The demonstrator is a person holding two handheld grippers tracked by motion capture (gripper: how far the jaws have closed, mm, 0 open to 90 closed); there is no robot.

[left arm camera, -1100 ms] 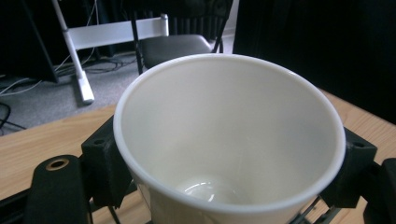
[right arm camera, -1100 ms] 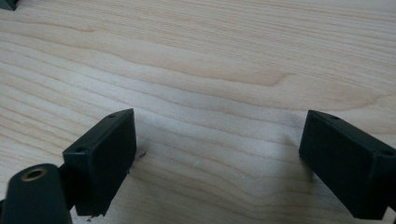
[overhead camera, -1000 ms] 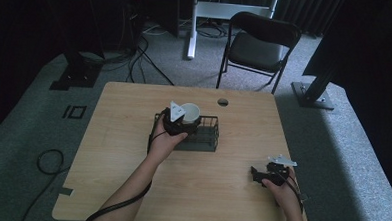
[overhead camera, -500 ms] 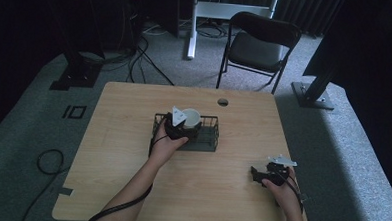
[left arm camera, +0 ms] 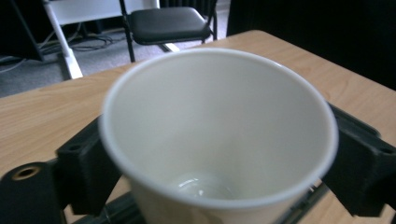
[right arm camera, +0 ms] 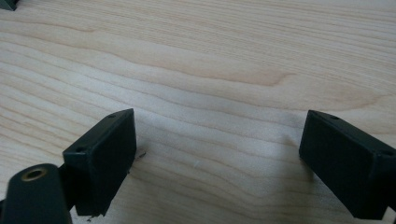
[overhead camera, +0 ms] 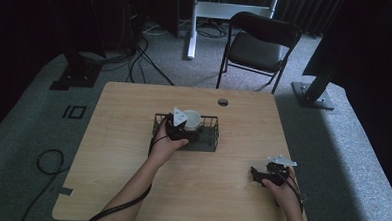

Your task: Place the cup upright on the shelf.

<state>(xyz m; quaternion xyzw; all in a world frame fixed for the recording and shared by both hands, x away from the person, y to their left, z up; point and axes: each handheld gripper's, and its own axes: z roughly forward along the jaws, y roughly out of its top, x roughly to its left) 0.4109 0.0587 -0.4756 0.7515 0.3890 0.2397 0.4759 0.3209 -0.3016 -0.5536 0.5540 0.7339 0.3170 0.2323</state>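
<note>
Since the earlier frame, the left gripper has carried the white paper cup a little way toward the table's right edge, so the cup now sits upright inside the black wire basket near the middle of the wooden table. Its jaws have just been opening — in the left gripper view the cup stands between them, one black jaw at each side of its wall, and whether the pads still press on it is hard to judge, though they seem to have let go. The right gripper rests near the table's front right corner, well apart from the basket — its jaws spread wide over bare wood, holding nothing. A black folding chair stands beyond the far edge.
</note>
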